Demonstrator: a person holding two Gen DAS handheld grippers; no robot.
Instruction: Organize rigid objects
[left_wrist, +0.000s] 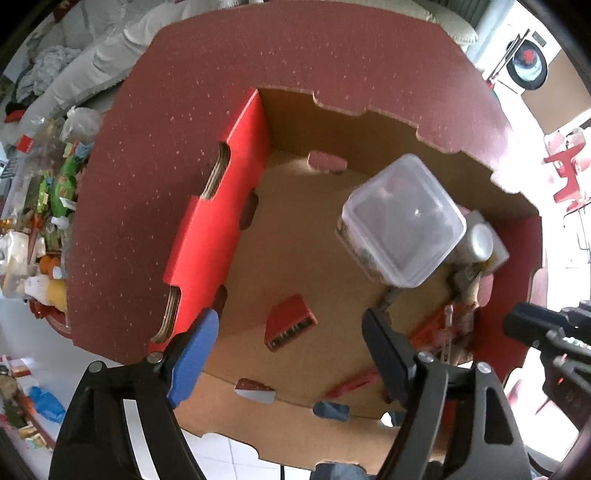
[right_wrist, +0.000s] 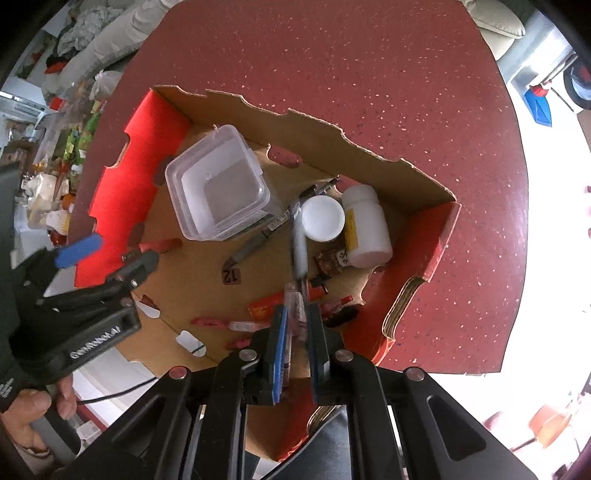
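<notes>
A shallow cardboard tray (right_wrist: 424, 236) with red outer walls sits on a dark red table; it also shows in the left wrist view (left_wrist: 207, 236). It holds a clear plastic container (right_wrist: 218, 184), a white bottle (right_wrist: 367, 225), a white lid (right_wrist: 322, 218), pens and small red items. My right gripper (right_wrist: 297, 314) is shut on a clear pen (right_wrist: 297, 317) above the tray's near side. My left gripper (left_wrist: 291, 343) is open and empty over the tray floor, above a small red block (left_wrist: 290, 326). The left gripper also shows in the right wrist view (right_wrist: 110, 254).
The dark red table (right_wrist: 351, 74) spreads beyond the tray. A cluttered heap of packets and bottles (left_wrist: 48, 206) lies off the table's left. A sofa (left_wrist: 92, 62) stands behind. The right gripper's body (left_wrist: 546, 332) enters at the right edge.
</notes>
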